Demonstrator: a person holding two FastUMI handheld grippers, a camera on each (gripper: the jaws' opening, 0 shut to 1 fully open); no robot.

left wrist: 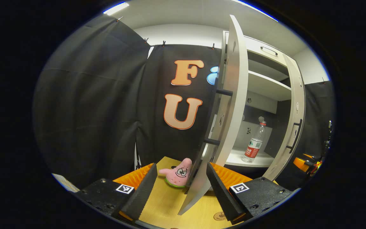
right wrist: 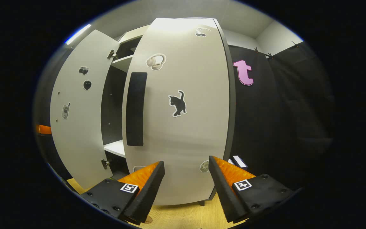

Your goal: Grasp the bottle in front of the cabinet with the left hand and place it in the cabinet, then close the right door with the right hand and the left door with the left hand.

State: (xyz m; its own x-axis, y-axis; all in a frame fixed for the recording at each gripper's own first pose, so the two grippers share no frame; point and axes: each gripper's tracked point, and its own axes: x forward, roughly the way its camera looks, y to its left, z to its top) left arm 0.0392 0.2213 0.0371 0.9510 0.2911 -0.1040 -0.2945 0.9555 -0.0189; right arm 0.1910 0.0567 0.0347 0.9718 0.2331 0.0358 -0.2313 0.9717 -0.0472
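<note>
The bottle (left wrist: 254, 142) is clear plastic with a red cap and a red-and-white label round its lower half. It stands upright, leaning a little, on the bottom shelf (left wrist: 259, 160) inside the cabinet (left wrist: 265, 92), near the back wall and free of both grippers.

In the left gripper view the left gripper (left wrist: 181, 178) has its fingers spread apart with nothing clamped between them. The left door (left wrist: 226, 117) stands edge-on in front of it, its lower corner reaching down between the fingers; whether either finger touches the door cannot be told. Two dark handle posts stick out from the door's left face. A pink star plush (left wrist: 179, 173) with a green base lies on the wooden table (left wrist: 167, 203), just beyond the fingers and left of the door. Past the door this view looks into the cabinet: an upper shelf, a drawer with a handle at the top, the bottle below, and the right door (left wrist: 292, 121) partly open on the far side. At the far right edge a bit of the other gripper's orange and black body shows.

The right gripper view faces the outside of the right door (right wrist: 178, 111), which carries a tall dark handle (right wrist: 135, 108), a black cat sticker and an earmuff sticker. The right gripper (right wrist: 186, 178) is open too, its fingers empty and close to the door's lower edge. To the left, a narrow gap shows shelf edges, and the left door (right wrist: 78, 117) swings wide with small stickers and hinges on its inner face.
</note>
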